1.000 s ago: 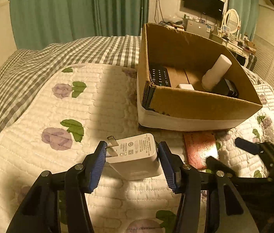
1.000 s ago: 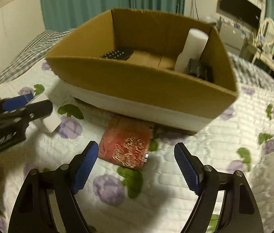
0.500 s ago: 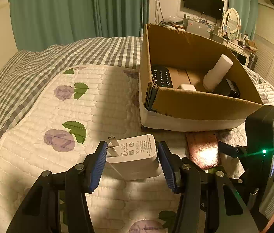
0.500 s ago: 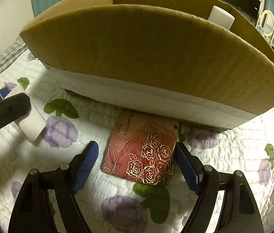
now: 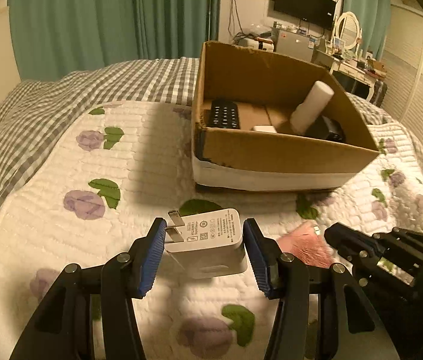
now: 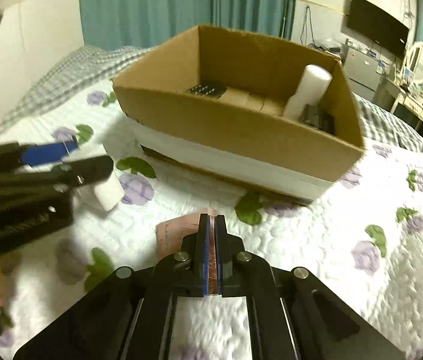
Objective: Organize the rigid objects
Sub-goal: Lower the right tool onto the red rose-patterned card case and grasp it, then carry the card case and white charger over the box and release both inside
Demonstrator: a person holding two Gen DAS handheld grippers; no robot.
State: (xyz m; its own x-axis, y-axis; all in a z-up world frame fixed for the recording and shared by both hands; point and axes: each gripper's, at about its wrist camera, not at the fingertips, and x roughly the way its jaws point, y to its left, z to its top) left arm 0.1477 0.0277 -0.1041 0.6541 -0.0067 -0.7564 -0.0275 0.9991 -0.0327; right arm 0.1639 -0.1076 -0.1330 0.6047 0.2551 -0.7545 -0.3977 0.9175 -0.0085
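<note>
My left gripper point(image 5: 204, 250) is shut on a white wall charger point(image 5: 208, 244), prongs pointing left, held just above the quilt. My right gripper point(image 6: 211, 225) is shut on a thin red card case with a rose pattern point(image 6: 175, 232), held on edge between the blue pads; it shows blurred pink in the left wrist view point(image 5: 307, 247). The cardboard box point(image 5: 283, 153) stands ahead on the bed, also in the right wrist view point(image 6: 241, 132). It holds a black remote point(image 5: 223, 114), a white cylinder point(image 5: 311, 109) and a black item point(image 5: 328, 129).
A white quilt with purple flowers point(image 5: 85, 204) covers the bed, with a grey checked sheet point(image 5: 46, 102) behind. Green curtains point(image 5: 106, 15) hang at the back. A dresser with a mirror point(image 5: 347, 34) and a wall TV point(image 5: 304, 3) stand at the far right.
My right gripper has closed on the red card case and lifted it back from under the box's front edge. My left gripper still holds the charger, barely moved.
</note>
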